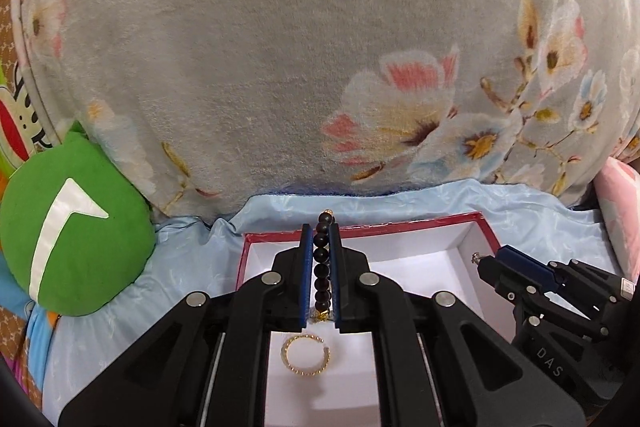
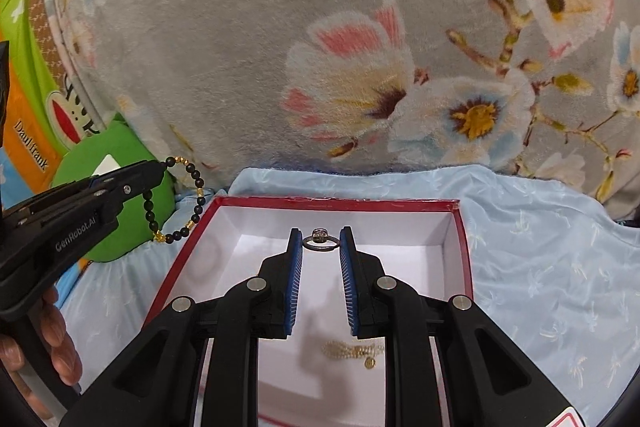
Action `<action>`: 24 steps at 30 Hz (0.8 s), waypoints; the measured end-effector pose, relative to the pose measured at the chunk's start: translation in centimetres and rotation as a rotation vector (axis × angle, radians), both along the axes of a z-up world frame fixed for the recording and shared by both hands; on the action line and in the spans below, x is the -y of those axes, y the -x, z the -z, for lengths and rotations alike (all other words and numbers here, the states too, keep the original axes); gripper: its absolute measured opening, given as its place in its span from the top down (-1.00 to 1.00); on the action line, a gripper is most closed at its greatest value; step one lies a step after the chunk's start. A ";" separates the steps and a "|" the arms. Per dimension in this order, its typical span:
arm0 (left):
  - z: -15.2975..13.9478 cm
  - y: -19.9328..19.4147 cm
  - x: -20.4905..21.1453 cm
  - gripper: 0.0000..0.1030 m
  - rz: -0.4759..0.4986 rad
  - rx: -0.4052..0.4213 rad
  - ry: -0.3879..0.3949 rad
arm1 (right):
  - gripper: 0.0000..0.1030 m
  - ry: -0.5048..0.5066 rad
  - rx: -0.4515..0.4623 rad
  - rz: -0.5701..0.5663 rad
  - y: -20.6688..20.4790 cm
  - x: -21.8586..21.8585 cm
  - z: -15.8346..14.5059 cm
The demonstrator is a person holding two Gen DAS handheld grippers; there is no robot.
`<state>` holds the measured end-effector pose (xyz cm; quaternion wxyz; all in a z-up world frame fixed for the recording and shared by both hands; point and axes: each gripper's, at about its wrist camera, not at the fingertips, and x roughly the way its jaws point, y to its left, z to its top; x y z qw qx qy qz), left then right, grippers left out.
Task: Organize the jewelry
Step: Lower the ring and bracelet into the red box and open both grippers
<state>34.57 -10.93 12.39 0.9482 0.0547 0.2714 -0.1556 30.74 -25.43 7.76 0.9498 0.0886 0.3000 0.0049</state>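
Grey plush fabric with a floral print (image 1: 280,47) fills the background, with pale blue sheeting (image 2: 540,267) spread below it and a green cushion (image 1: 72,235) at the left.

On the sheeting sits a red-walled box (image 2: 464,251) with a white interior, open at the top.

Left gripper (image 1: 321,227): tongs pressed in on a black bead bracelet (image 1: 322,267), which is pinched between the blue pads and runs along them. From the right wrist view the bracelet (image 2: 188,199) hangs as a loop with gold spacer beads, outside the box's left wall and in front of the cushion. The hand (image 2: 56,339) holding this gripper shows at the lower left.

Right gripper (image 2: 320,233): tongs part-closed, pinching a silver ring with a stone (image 2: 320,241) at the fingertips, above the box interior near its far wall.

Inside the box: a gold beaded open ring (image 1: 306,353) lies on the white floor beneath the left gripper; a gold chain with a small round pendant (image 2: 356,353) lies on the floor beneath the right gripper.
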 end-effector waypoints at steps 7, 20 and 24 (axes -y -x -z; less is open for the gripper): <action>2.7 -3.4 1.8 0.87 -0.007 -0.033 -0.033 | 0.66 -0.018 -0.060 0.023 -4.1 1.4 2.7; 6.6 -6.9 2.9 0.86 -0.039 -0.075 -0.071 | 0.65 -0.033 -0.135 0.049 -7.2 3.0 6.1; 7.1 -7.4 2.9 0.81 -0.053 -0.082 -0.075 | 0.60 -0.022 -0.130 0.052 -7.2 2.9 6.2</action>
